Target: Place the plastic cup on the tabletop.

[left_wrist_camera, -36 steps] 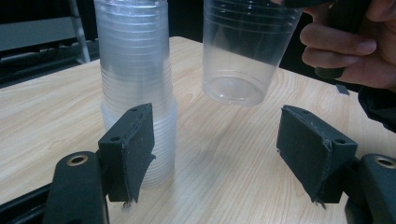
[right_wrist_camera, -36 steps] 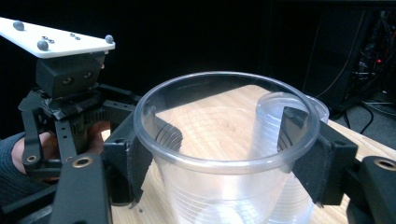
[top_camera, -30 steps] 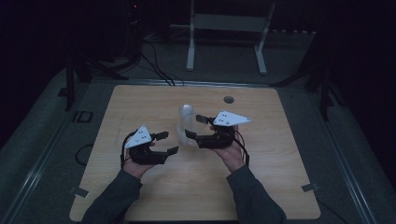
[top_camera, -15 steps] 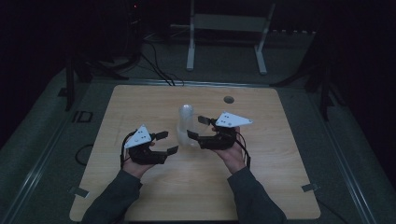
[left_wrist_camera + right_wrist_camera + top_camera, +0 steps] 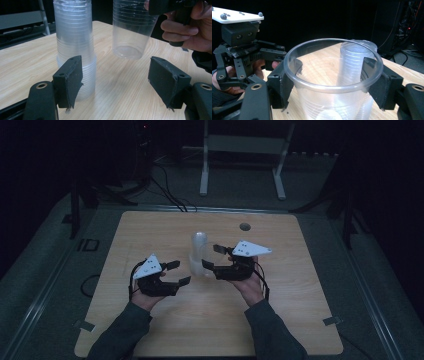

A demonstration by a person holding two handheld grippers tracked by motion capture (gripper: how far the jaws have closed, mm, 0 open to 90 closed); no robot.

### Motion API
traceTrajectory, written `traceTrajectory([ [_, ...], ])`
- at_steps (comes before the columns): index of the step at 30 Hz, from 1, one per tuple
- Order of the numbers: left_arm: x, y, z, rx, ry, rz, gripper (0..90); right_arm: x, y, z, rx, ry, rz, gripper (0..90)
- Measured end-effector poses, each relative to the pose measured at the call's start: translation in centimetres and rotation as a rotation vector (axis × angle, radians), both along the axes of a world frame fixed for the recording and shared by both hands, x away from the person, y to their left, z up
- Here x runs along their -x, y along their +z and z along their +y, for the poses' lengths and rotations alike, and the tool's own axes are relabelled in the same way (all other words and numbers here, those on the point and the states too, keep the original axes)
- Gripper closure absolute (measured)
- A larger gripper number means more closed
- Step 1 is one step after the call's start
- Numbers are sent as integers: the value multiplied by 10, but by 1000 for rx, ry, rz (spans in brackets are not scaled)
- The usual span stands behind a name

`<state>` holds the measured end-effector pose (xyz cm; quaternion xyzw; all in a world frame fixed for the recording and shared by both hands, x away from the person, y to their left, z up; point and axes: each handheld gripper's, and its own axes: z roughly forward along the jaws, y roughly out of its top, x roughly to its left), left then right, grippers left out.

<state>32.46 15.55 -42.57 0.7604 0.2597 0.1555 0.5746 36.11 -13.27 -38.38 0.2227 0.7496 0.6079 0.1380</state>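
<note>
You have one clear plastic cup (image 5: 332, 82) clamped between the jaws of your right gripper (image 5: 212, 257), held clear of the light wooden table (image 5: 300, 320) at centre frame in the high view. The tall stack of clear plastic cups (image 5: 75, 45) stands upright just beside it. Your left gripper (image 5: 179, 273) waits lower left, jaws apart and empty. The cup looks freshly separated; next, carry it aside and set it down upright, well away from the stack.

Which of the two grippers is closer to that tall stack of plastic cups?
Right. The right gripper holds a single cup right beside the stack of cups; the left gripper hangs open, slightly farther away.
</note>
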Motion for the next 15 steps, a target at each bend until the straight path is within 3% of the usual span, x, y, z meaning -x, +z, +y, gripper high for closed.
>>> traceTrajectory([
  [15,0,0,0,2,0,0,280,-1,-6,-4,6,-9,10,285],
])
